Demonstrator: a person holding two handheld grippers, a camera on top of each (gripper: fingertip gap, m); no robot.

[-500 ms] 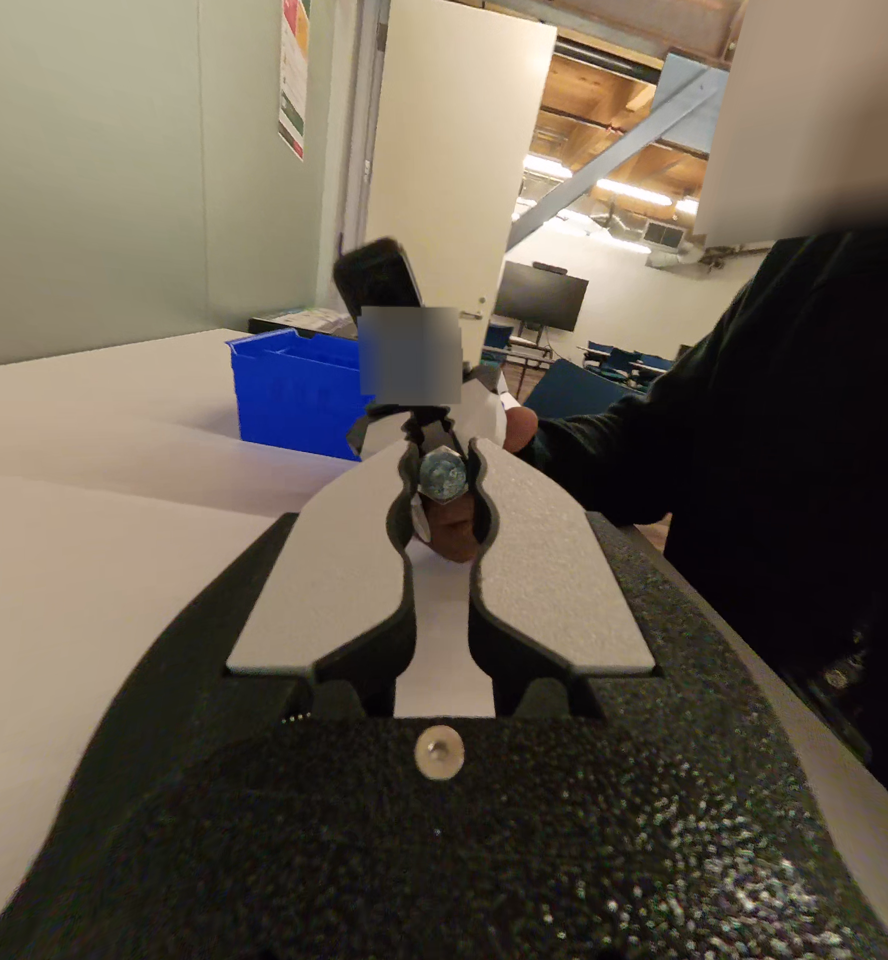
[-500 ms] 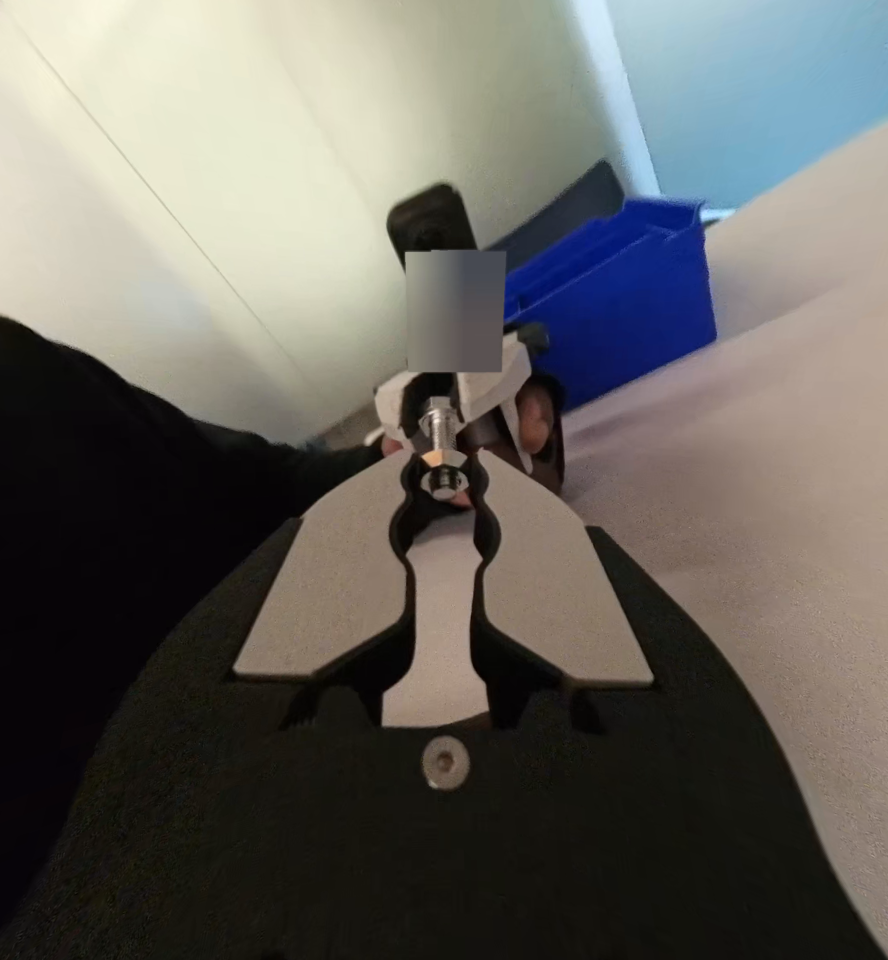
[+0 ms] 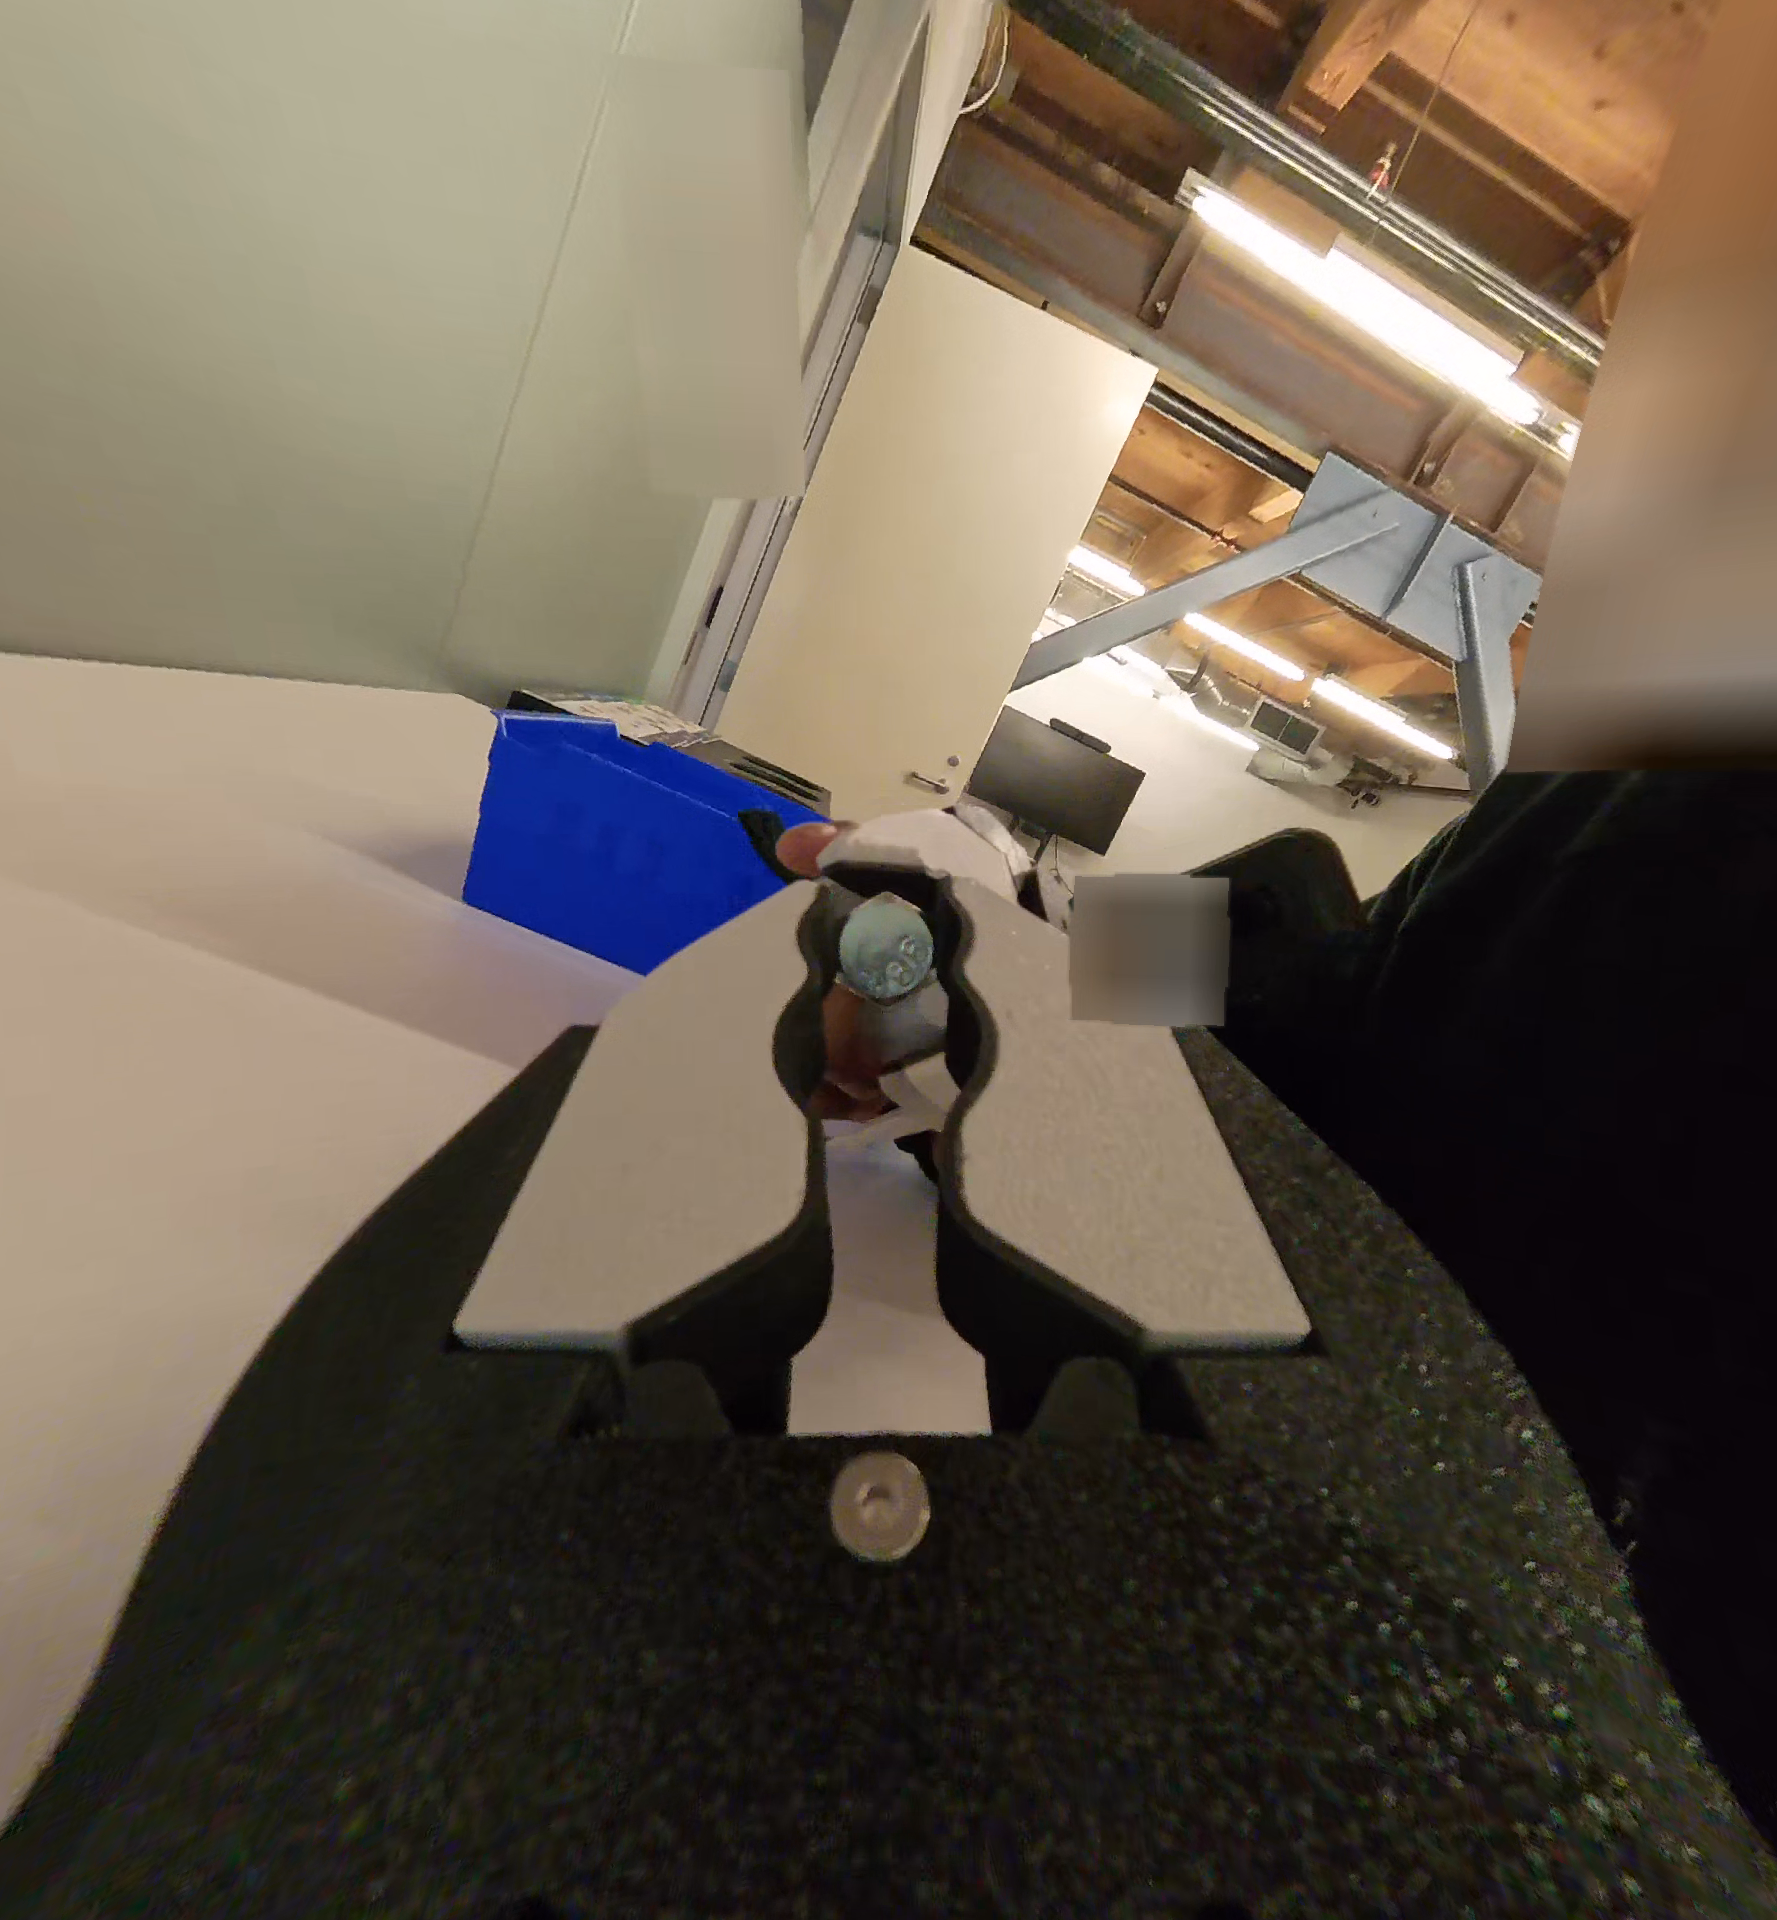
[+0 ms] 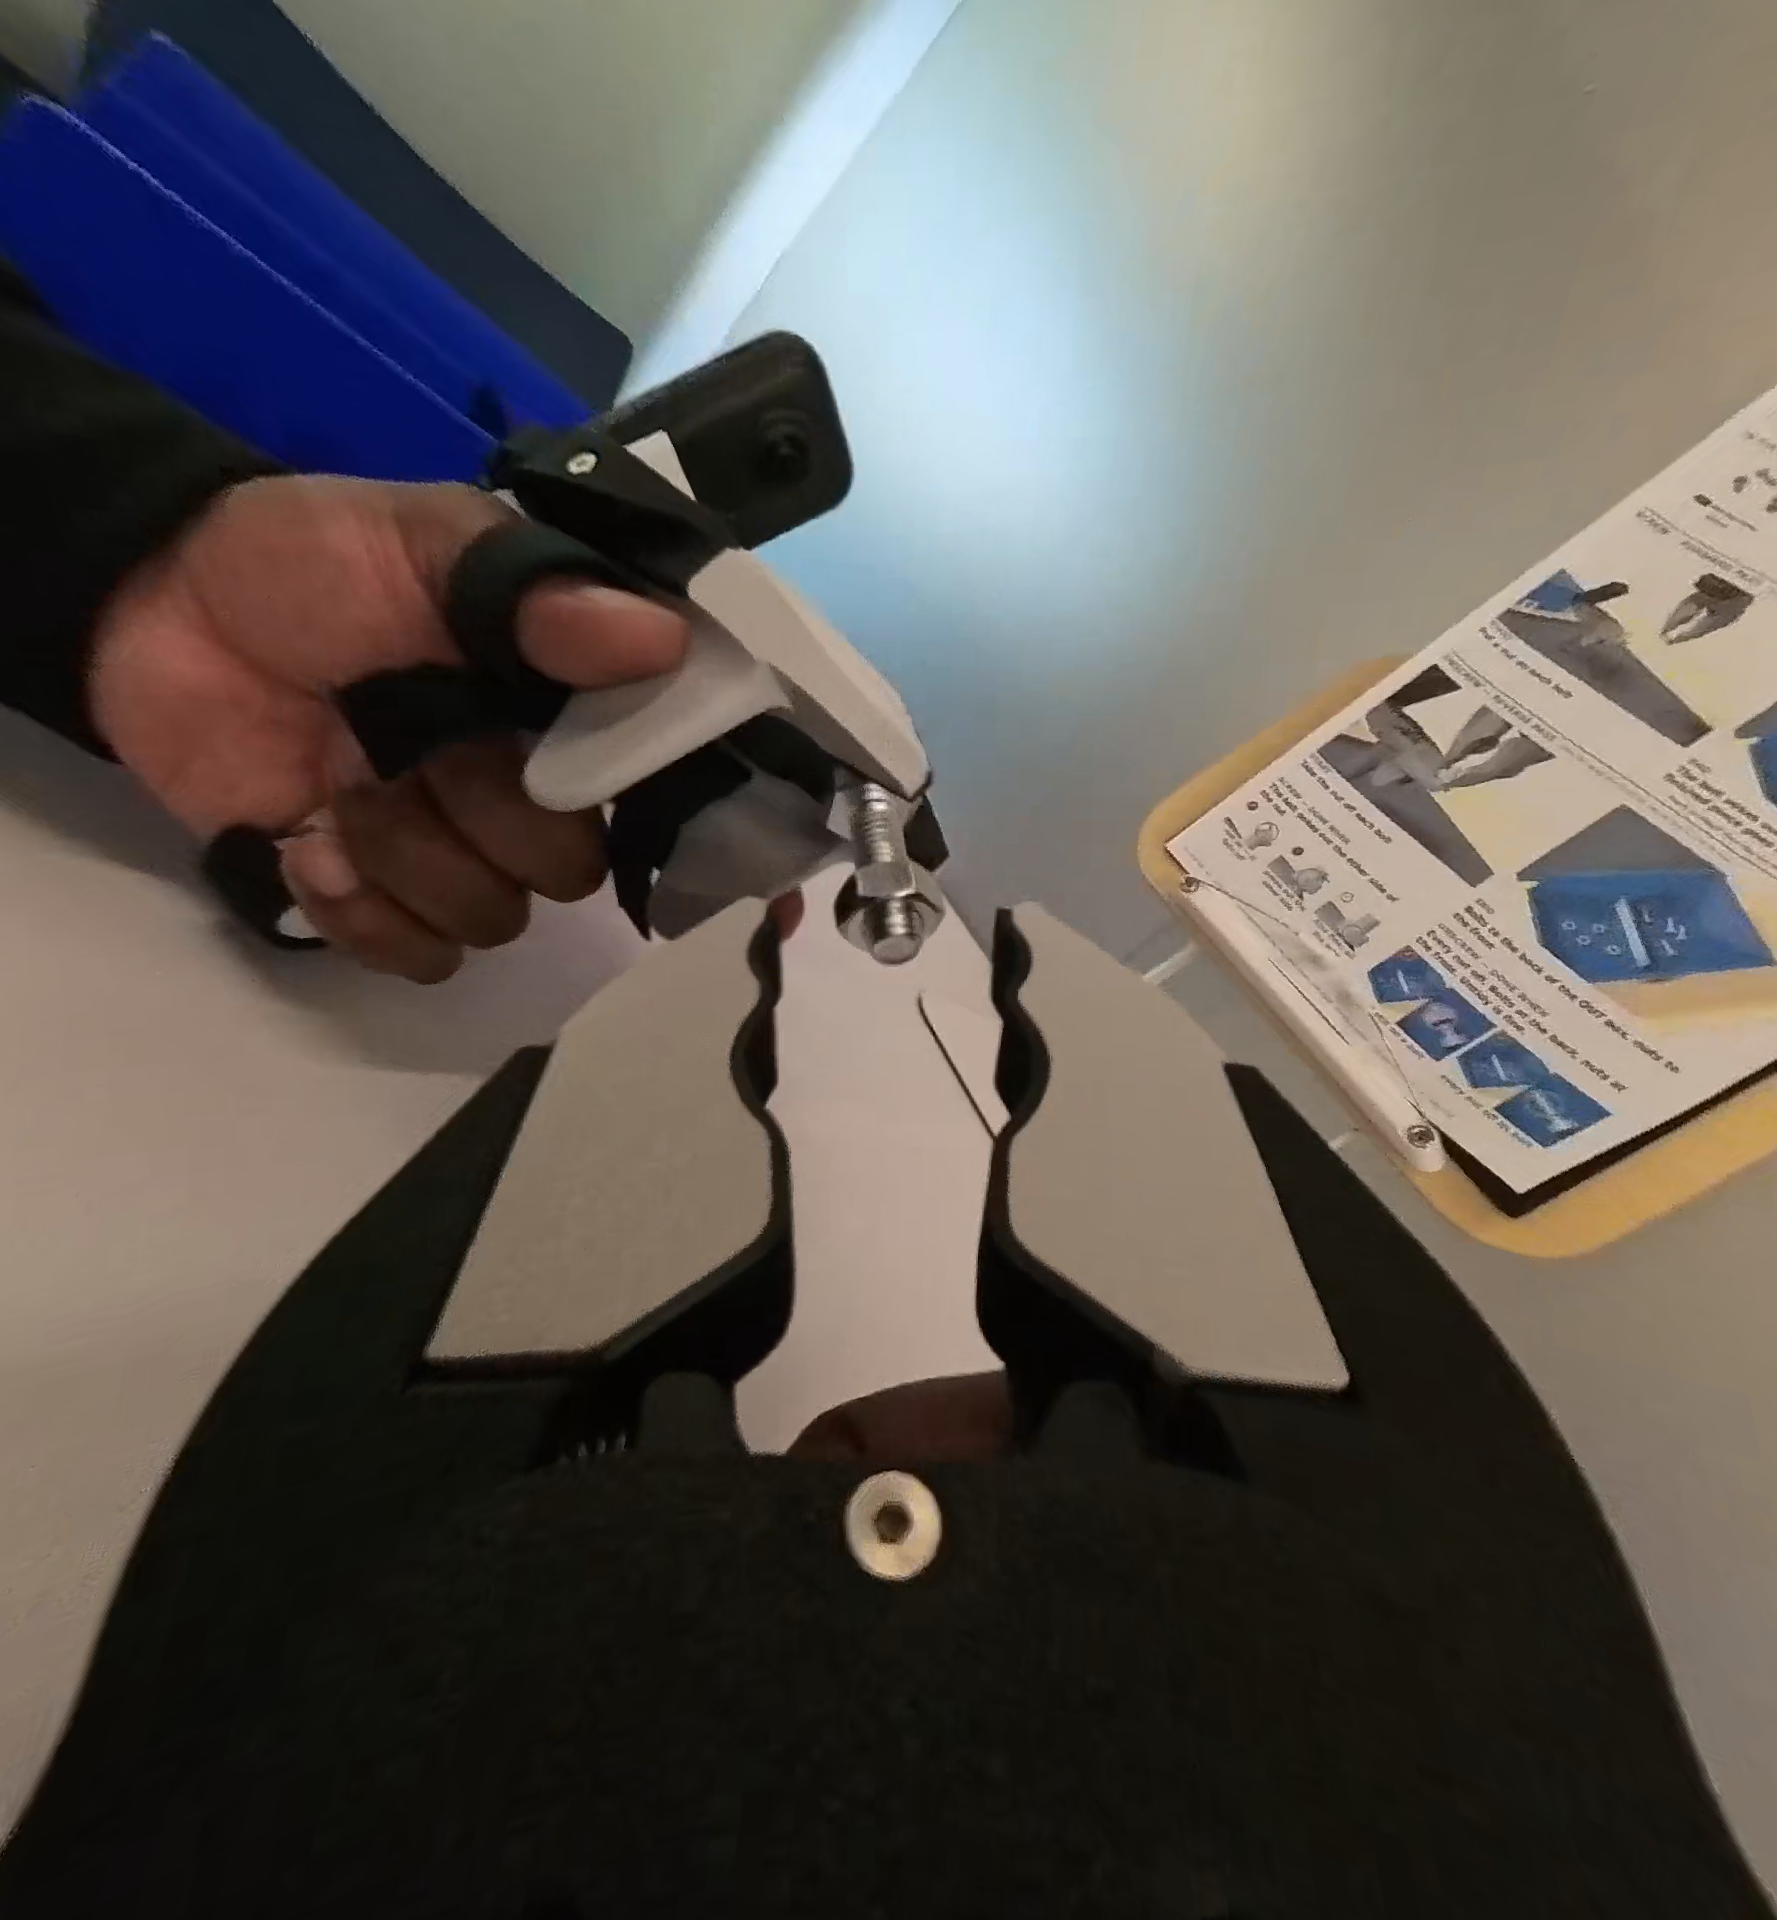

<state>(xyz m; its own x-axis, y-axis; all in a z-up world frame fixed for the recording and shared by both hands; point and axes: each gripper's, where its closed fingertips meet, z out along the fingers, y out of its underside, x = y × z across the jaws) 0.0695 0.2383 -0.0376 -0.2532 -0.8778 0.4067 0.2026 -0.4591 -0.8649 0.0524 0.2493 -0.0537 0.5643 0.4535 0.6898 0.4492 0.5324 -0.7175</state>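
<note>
Left gripper (image 3: 884,961) is clenched on a bolt (image 3: 885,961): in its own view the two dark pads press on either side of the bolt's round, stamped head, which faces the camera, so the shank runs straight away from that gripper toward the other one. Seen from the right wrist view, the same gripper (image 4: 889,821), held in a person's hand (image 4: 344,727) with a black sleeve, comes in from the left and points down and to the right. The threaded shank sticks out of its tips, with a hex nut (image 4: 889,904) and a wide washer-like flange threaded near the free end.

Right gripper (image 4: 889,971) stands released, its two wavy-edged fingers (image 4: 759,997) spread well apart with bare table (image 4: 188,1143) showing between them. The bolt's free end sits just beyond and between those fingertips, roughly on the centre line and slightly left of it, with neither pad touching nut or thread. So the bolt's long axis lies nearly in line with the right gripper, the nut being the part nearest its tips.

The bolt is bright silver metal, short and stout, its thread clean and shiny.

Farther left and behind stands a blue bin (image 4: 240,312); to the right lies an illustrated instruction sheet (image 4: 1590,779) on a tan board (image 4: 1227,810).
</note>
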